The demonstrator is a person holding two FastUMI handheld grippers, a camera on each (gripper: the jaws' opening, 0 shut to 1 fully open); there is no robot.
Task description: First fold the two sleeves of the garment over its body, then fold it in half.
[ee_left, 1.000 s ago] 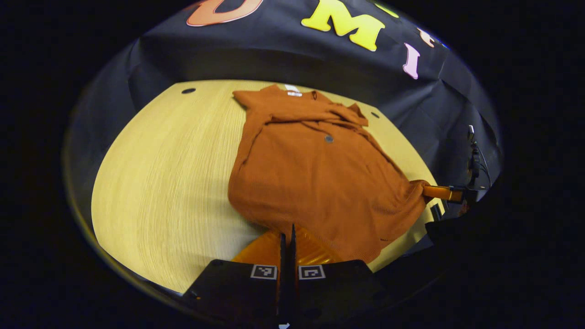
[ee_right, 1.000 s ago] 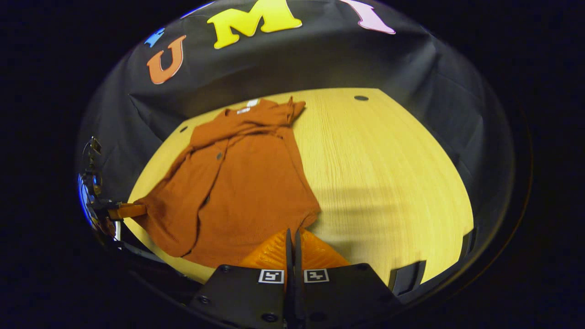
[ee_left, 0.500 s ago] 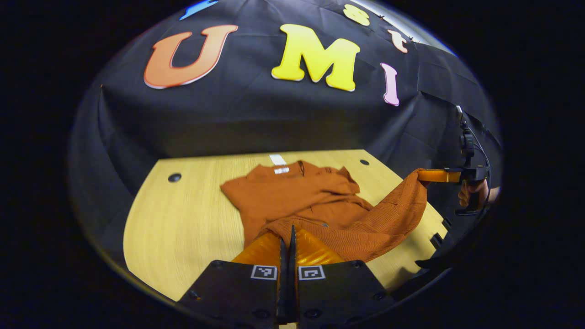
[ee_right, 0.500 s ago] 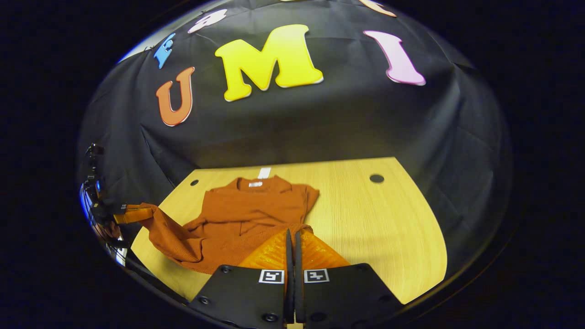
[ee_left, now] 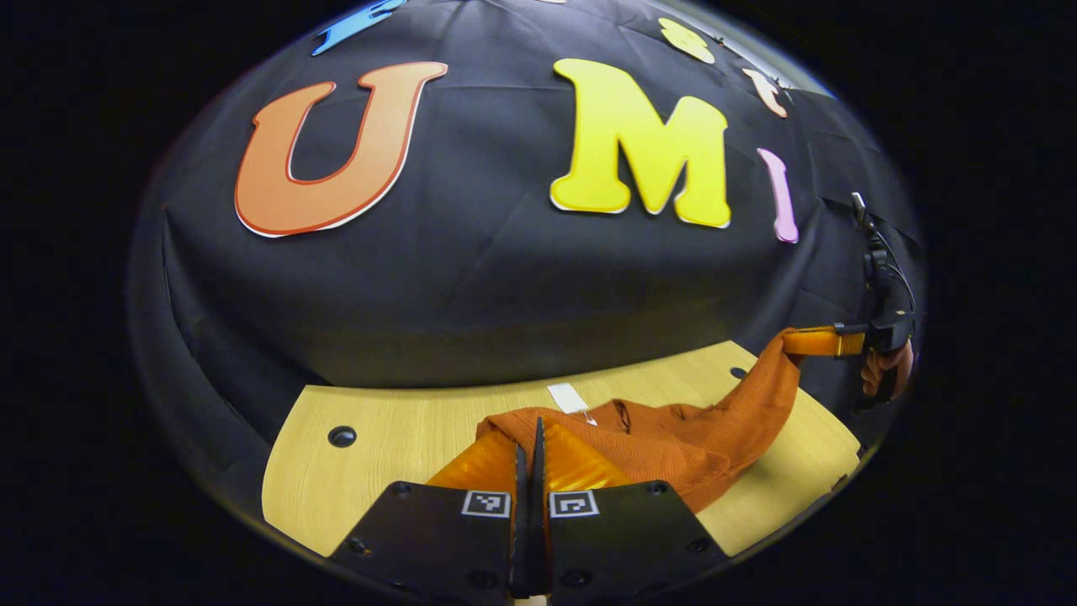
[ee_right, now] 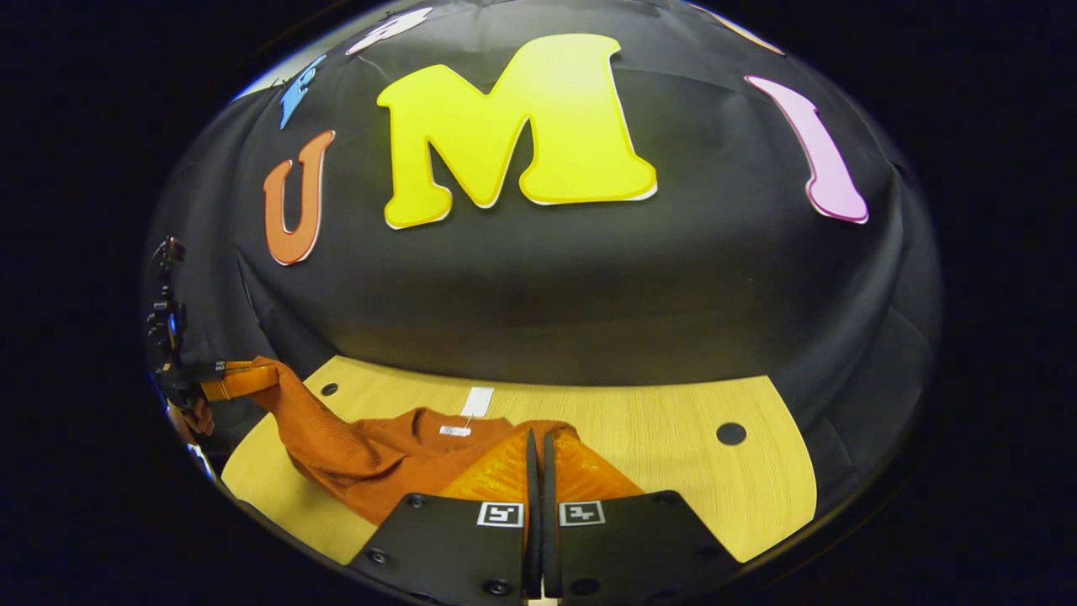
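A rust-orange knit garment (ee_left: 673,446) lies on the wooden table (ee_left: 395,425), its collar and white tag (ee_left: 565,396) toward the wall. My left gripper (ee_left: 532,431) is shut on one corner of the hem, which is lifted above the garment's body. In the right gripper view, my right gripper (ee_right: 537,439) is shut on the other hem corner over the garment (ee_right: 370,454), close to the collar tag (ee_right: 477,401). The hem hangs stretched between the two grippers. Across the cloth, each view has the other gripper: the right gripper (ee_left: 799,341) and the left gripper (ee_right: 257,377).
The table (ee_right: 673,438) has small round holes (ee_left: 342,436) (ee_right: 730,433) near its back corners. The black booth wall stands close behind the table's far edge. A hand (ee_left: 883,370) holds the right gripper's handle.
Both grippers have lifted the hem off the table and carried it forward over the body toward the collar. The wall is much nearer.
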